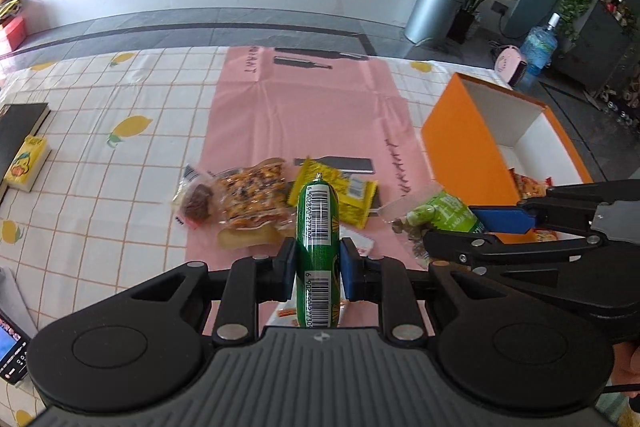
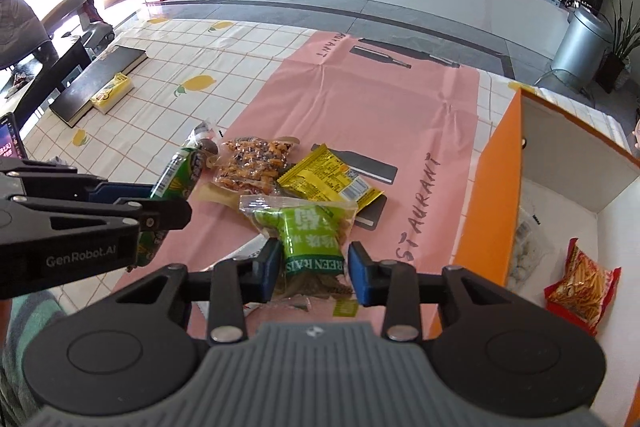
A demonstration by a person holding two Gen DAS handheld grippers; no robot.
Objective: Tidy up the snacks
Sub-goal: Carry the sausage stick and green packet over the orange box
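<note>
My left gripper (image 1: 317, 263) is shut on a green sausage stick (image 1: 317, 227) with barcodes, held above the pink mat; it also shows in the right wrist view (image 2: 176, 179). My right gripper (image 2: 313, 267) has its jaws on either side of a green raisin packet (image 2: 310, 231), with a gap on the right side; the packet also shows in the left wrist view (image 1: 440, 213). On the mat lie a yellow packet (image 2: 328, 179), a clear nut snack bag (image 2: 252, 163) and a small brown snack (image 1: 196, 205). The orange box (image 2: 492, 187) on the right holds a red fries packet (image 2: 580, 287).
A black book (image 2: 96, 83) with a yellow carton (image 2: 112, 93) lies at the table's left. A phone screen (image 1: 10, 347) is at the near left edge. The pink mat (image 2: 380, 107) covers the checked tablecloth's middle. A white packet (image 2: 524, 251) lies in the box.
</note>
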